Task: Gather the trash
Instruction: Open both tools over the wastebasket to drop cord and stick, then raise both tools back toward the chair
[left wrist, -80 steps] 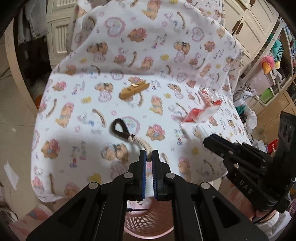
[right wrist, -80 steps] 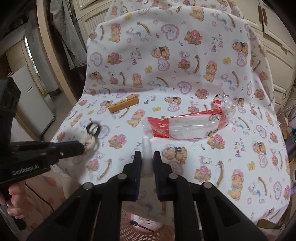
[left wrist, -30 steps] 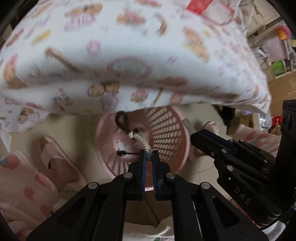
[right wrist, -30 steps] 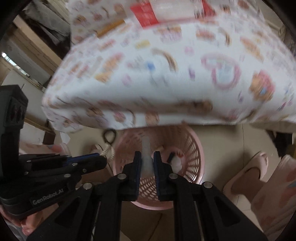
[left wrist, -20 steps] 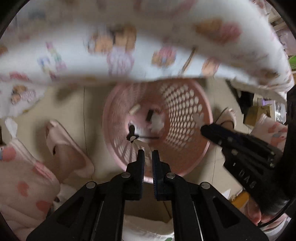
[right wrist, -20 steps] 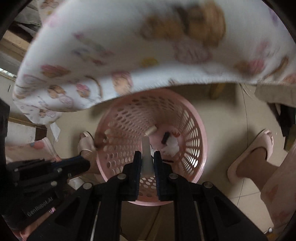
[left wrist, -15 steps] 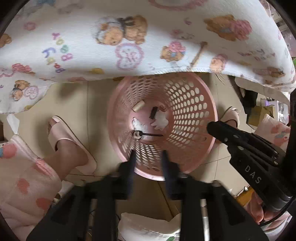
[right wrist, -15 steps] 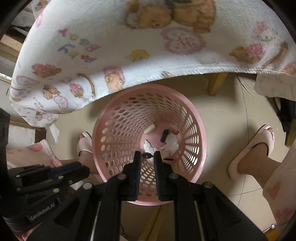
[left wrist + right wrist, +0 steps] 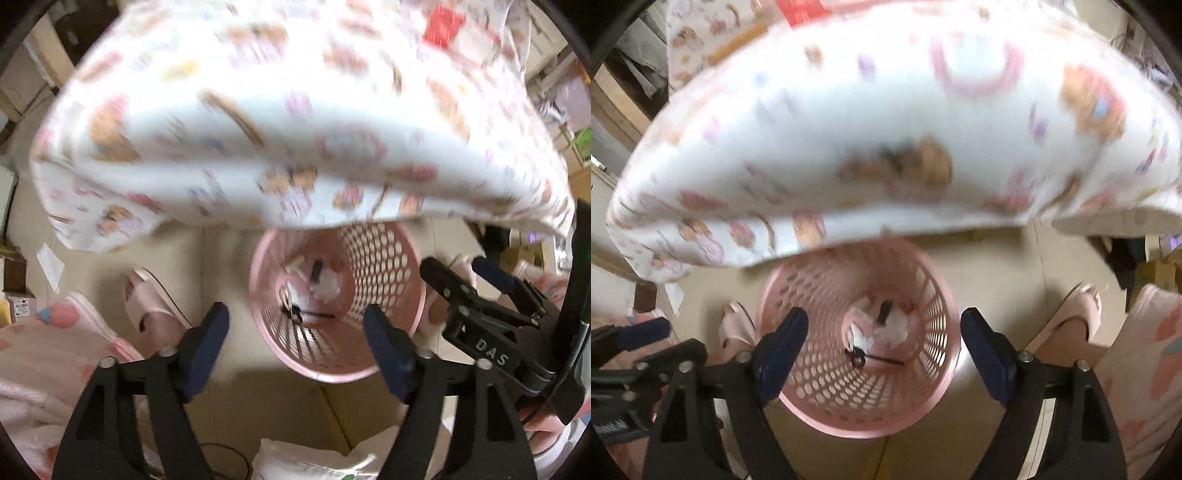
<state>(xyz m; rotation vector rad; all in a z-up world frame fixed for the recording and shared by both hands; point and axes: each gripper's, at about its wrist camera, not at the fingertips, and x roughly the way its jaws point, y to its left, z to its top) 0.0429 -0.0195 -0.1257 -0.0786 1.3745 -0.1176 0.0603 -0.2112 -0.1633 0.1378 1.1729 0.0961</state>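
Dropped since a second ago: both held scraps, now down in the pink perforated plastic basket [image 9: 936, 325] on the floor. Just sprung wide and empty above it, left gripper [image 9: 297, 345] and right gripper [image 9: 882, 343]. Still up on the bear-print cloth [image 9: 295, 122], a red-and-clear plastic wrapper [image 9: 443, 27] and a tan stick [image 9: 737, 44], so not finished by the look of it.

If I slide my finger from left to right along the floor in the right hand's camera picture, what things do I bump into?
The other gripper, the left gripper → a pink slipper → the pink basket with trash in it → another pink slipper → the person's pink patterned clothing.
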